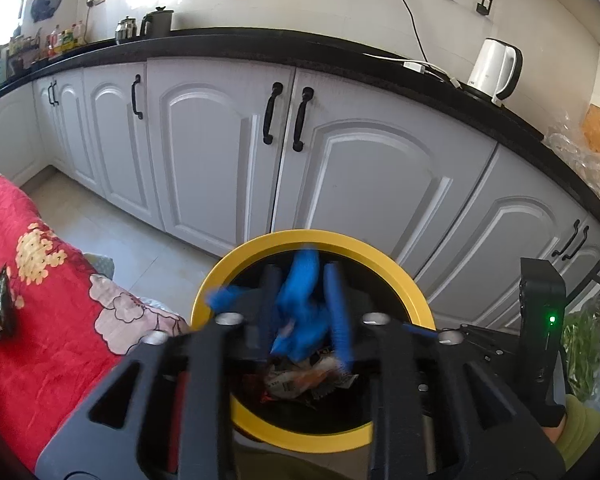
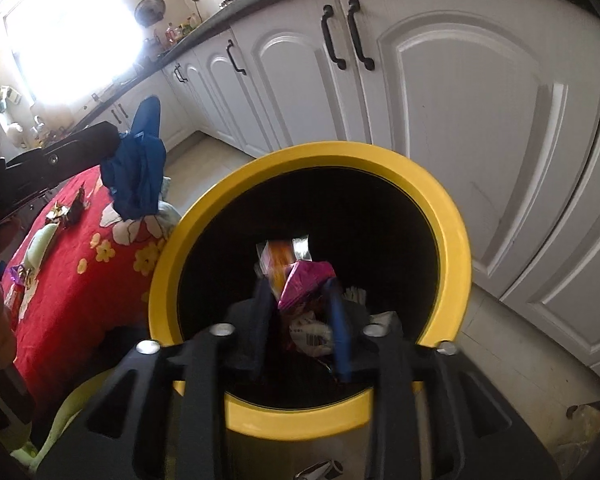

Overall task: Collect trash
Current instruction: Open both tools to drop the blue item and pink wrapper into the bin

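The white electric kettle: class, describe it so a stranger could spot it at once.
Start at the long black countertop above the white cabinets and follow it to its right end. The white electric kettle stands there, the only white appliance, with a black-trimmed handle; the pots far left are dark or metallic.

Blue crumpled wrapper (image 1: 300, 304) hangs over the open mouth of the yellow-rimmed bin (image 2: 452, 240), just inside its near rim. A pink wrapper (image 2: 306, 282) sits above the heap of wrappers (image 2: 312, 334) at the bin's bottom.
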### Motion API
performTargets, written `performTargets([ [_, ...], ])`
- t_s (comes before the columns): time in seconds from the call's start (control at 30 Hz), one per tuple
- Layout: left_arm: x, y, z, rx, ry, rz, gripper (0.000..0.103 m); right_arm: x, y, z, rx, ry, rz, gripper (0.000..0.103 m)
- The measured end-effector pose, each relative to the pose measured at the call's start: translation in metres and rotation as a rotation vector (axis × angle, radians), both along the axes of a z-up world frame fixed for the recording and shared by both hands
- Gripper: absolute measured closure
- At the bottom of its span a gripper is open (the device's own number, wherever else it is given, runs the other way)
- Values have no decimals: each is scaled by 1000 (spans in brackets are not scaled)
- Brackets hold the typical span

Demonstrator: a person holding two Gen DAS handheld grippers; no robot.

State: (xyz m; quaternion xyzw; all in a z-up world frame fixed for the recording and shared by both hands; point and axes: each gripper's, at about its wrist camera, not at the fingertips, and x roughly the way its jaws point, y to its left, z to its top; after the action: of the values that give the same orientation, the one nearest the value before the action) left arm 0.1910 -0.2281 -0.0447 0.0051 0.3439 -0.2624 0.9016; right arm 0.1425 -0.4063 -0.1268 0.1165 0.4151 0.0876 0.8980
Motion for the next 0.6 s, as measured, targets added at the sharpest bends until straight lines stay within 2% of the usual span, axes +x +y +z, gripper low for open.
performTargets([
  [0.13, 0, 7, 1, -10, -1, 21, 53, -1, -2, 1, 0, 0, -13, 57],
  [0.2, -1, 12, 2, -15, -2, 37, 35, -3, -4, 2, 0, -4, -22, 52],
  [0.23, -1, 14, 3, -19, -1, 44, 31, -3, -4, 2, 0, -7, -28, 48],
  [0.3, -3, 20, 4, -25, 3, 61, 10, -5, -7, 4, 1, -14, -42, 44],
  [0.37, -5, 24, 5, -15, -1, 82, 10, -4, -9, 6, 0, -21, -56, 33],
  [0.43, -7, 29, 6, -1, -6, 95, 10, -5, -11, 9, 1, -33, -73, 28],
  [0.6, -17, 47, 9, 35, -27, 143, 10, -4, -12, 18, -5, -64, -90, 21],
])
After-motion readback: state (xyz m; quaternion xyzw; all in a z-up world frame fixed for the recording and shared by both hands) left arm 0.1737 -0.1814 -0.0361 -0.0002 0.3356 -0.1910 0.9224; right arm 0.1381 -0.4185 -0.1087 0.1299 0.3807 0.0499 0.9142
